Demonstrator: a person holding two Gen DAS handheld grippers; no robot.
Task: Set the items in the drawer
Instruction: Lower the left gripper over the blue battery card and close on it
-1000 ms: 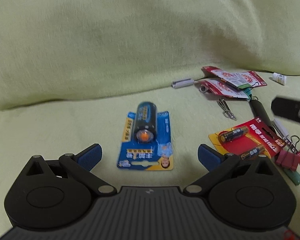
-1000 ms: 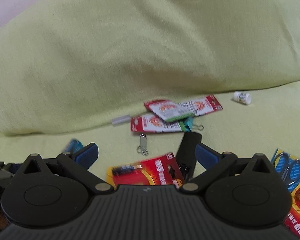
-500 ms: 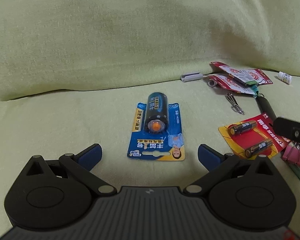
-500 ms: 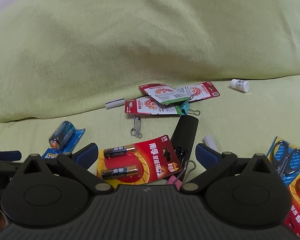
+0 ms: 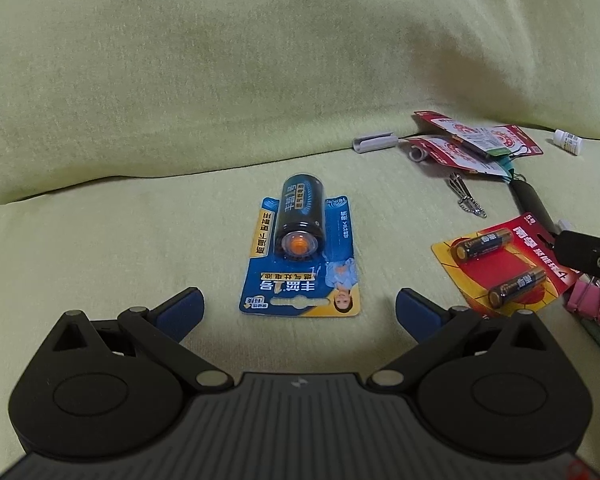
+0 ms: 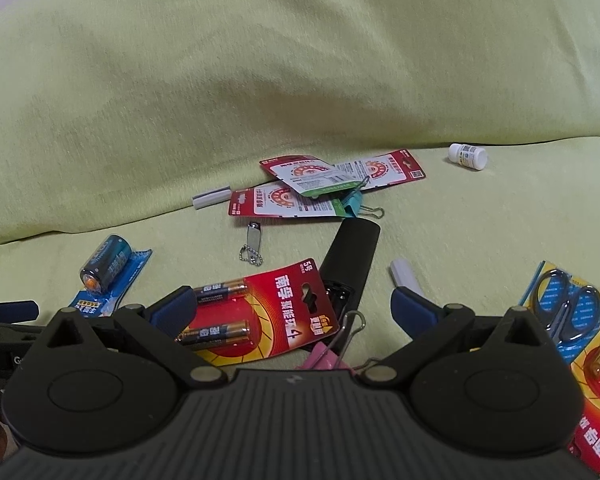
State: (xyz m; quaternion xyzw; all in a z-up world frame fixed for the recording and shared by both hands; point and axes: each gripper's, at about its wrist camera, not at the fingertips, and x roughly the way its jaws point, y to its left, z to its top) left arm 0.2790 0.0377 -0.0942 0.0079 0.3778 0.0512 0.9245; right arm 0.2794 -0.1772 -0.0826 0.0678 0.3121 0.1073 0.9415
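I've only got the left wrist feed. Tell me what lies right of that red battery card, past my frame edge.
Observer: A blue card holding scissors lies on the cushion there, out of your frame.
Operator: Report what the right gripper is doing.
Observer: The right gripper is open and empty, with the red two-battery card between its fingers.
Operator: Say what the black thing behind that card is.
Observer: A black remote-like bar; its open near end, hidden from you, rests against the card's corner.
Operator: Anything else out there?
Observer: One more red card, partly cut off, just nearer than the scissors.
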